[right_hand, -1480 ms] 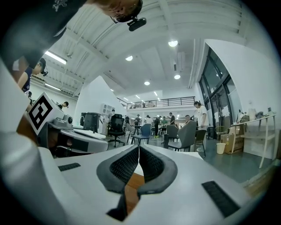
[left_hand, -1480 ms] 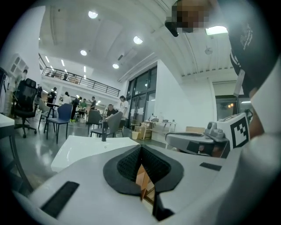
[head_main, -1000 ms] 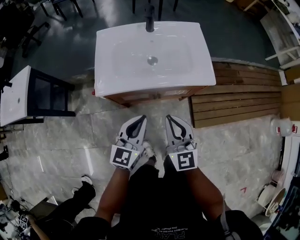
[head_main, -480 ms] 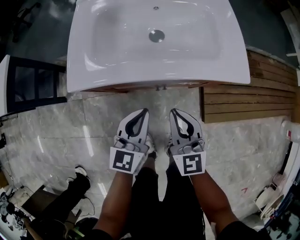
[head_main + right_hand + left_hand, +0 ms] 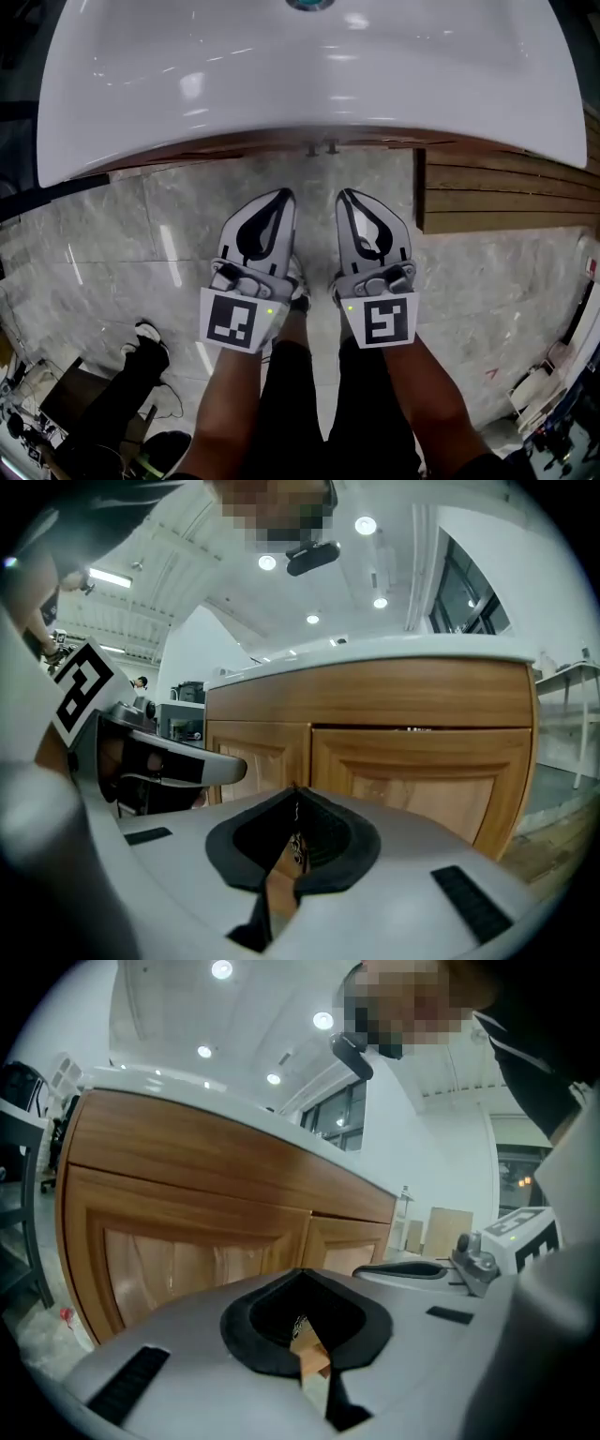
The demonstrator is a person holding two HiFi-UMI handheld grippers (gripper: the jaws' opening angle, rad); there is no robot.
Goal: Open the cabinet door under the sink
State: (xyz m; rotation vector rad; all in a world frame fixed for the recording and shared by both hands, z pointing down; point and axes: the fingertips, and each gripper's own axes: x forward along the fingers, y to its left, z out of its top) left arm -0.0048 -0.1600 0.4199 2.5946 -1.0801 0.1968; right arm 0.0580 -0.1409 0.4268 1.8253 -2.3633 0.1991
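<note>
The left tool (image 5: 284,195) has its jaws pressed together on nothing, and the right tool (image 5: 345,195) beside it is the same, tips meeting and empty. They sit side by side, near each other, both aimed forward at the cabinet (image 5: 375,696).

Straight ahead of both tips, and apart from them, stands the cabinet's wooden front. It is tucked beneath the overhanging rim of the white sink (image 5: 281,84). Two panelled doors meet at an upright seam (image 5: 310,752), and both are closed. In the head view a pair of small knobs (image 5: 322,147) shows right under the sink's edge, about midway between the two tools, so neither hand looks clearly nearer. The right door (image 5: 422,780) fills most of the right gripper view, which suggests that side is the easier reach. Either way the jaws would have to spread before taking a knob.

No brand or lettering can be read anywhere. The only print is the black-and-white square pattern on each marker cube (image 5: 384,321). Below lies a marble-look floor (image 5: 141,244), with wooden slats (image 5: 506,197) off to the right.
</note>
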